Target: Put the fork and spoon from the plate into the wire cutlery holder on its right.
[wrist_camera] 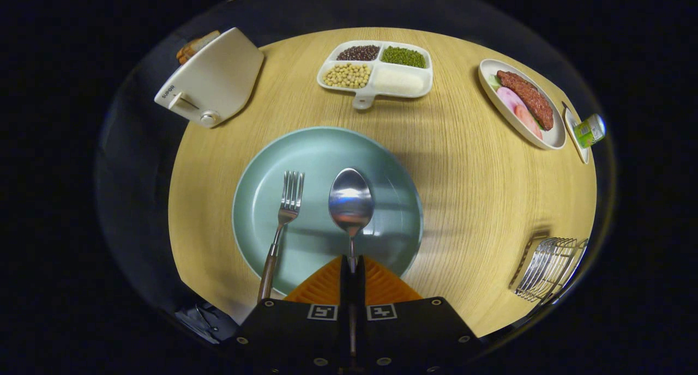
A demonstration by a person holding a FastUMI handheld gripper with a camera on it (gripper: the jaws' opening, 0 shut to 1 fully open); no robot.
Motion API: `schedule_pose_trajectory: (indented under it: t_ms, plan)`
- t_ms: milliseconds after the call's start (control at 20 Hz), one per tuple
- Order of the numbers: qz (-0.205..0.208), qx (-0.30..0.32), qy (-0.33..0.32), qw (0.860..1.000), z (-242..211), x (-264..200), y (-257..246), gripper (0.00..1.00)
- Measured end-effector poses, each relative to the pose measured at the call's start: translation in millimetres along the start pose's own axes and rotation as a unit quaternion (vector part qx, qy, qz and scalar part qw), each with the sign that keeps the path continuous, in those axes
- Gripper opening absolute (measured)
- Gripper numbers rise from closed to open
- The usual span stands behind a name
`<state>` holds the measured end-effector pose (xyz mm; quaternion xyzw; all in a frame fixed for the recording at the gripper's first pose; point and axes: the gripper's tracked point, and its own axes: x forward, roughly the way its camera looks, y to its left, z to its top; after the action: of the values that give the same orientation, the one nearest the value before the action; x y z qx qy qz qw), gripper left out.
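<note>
Your tongs [352, 266] are closed tight on the spoon [351, 200], both fingers pressing its handle. The spoon's long axis runs straight ahead from the fingers, bowl pointing away, over the plate [262, 162]. Whether the bowl touches the plate you cannot tell. The fork [281, 228] lies left of the spoon, tines away, handle end past the plate's near rim. The wire holder [551, 268] sits on the tabletop [480, 189], well right of the plate.

Spoon [351, 200] lifted over plate [262, 162]; fork [281, 228] lies beside.
</note>
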<state>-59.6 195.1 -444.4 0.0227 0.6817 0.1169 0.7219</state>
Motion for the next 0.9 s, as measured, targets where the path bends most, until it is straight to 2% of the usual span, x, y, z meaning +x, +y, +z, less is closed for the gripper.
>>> schedule_pose_trajectory:
  t_ms: [300,600,750,900]
  plan:
    - [0.027,0.028,-0.052,0.998,6.6,-44.7,-8.8,0.05]
    - [0.030,0.074,-0.104,0.991,-7.8,-102.2,-50.4,0.05]
    - [0.018,0.105,-0.131,0.986,-17.5,-127.2,-88.5,0.05]
    - [-0.014,0.131,-0.143,0.981,-35.0,-147.1,-133.6,0.05]
